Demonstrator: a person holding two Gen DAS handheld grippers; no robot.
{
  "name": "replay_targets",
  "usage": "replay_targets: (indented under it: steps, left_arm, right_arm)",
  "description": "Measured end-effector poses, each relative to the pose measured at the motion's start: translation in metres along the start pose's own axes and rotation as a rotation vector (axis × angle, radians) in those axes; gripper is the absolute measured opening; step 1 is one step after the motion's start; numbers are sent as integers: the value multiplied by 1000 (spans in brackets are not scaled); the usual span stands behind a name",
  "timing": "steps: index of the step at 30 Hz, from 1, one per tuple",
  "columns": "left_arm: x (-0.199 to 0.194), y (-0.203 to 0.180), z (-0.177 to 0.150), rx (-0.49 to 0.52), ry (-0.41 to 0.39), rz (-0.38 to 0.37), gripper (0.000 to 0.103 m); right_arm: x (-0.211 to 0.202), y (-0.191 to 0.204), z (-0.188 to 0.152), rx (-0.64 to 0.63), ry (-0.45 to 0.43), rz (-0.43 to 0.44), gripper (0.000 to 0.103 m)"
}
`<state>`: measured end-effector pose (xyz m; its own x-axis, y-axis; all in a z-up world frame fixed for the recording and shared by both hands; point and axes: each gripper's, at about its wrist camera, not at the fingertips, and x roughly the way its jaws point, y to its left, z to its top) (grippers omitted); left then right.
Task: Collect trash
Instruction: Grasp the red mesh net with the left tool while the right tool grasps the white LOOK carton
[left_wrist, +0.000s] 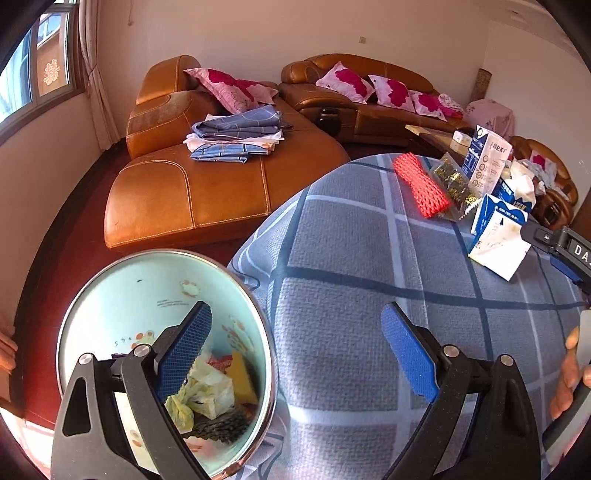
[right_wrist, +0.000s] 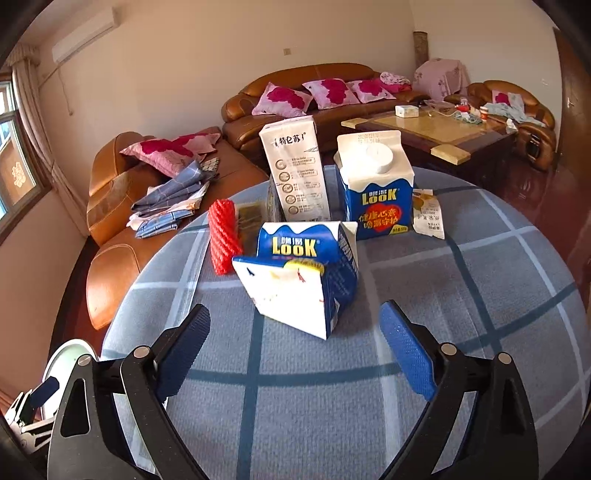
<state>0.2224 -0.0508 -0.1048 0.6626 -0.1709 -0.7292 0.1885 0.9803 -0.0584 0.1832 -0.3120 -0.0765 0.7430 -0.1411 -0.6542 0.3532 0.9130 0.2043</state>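
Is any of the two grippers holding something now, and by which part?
Nothing is held: the left gripper and the right gripper both have open, empty jaws.

I see a round bin (left_wrist: 162, 295) beside the table, with crumpled paper and wrappers inside. On the table a blue and white carton (right_wrist: 303, 273) lies tipped over. Behind it stand a tall white carton (right_wrist: 295, 170) and a blue one (right_wrist: 376, 188). A red net tube (right_wrist: 223, 236) lies near them.

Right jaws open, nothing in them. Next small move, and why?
Probably ease the right gripper forward to straddle the tipped Look carton. Its jaws stand open and empty, and that carton lies on its side straight ahead, nearest of the trash on the table. The bin beside the table already holds scraps.
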Motion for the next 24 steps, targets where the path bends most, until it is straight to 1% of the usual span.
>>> replay_targets:
  steps: [4,5,7,9,10,11,12,13,16,19,22,24]
  left_arm:
    - [9,-6,17,-14,-3,-4,91]
    - [12,-7,21,-15,-1,-1,91]
    - [17,-8,27,-16,3,1,91]
    - [24,-9,33,-12,8,3,91]
    - [27,-11,35,-8,10,5,91]
    - [31,-12,38,-3,13,7,91]
    - [34,-14,41,0,15,10,91]
    - [38,-16,45,1,17,11,91]
    - [48,-25,56,-6,19,0,91]
    - [55,-41,68,6,4,-22,90]
    - [66,-67,82,30,-6,-47,90]
    - [77,-83,93,23,-1,-70,89]
  right_arm:
    - [28,15,12,9,30,-31,93]
    - [34,20,14,1,36,-48,93]
    - [49,25,16,-14,61,-123,93]
    - [58,21,15,4,71,-145,93]
    - [61,19,14,10,75,-141,93]
    - [64,16,13,15,78,-130,90]
    - [66,12,12,20,82,-115,81]
    - [67,8,10,25,82,-102,75]
    - [61,-5,10,39,78,-63,74]
    - [46,-19,9,55,69,-38,74]
    - [28,-29,8,31,52,-35,74]
    - [19,-37,7,11,46,-54,74]
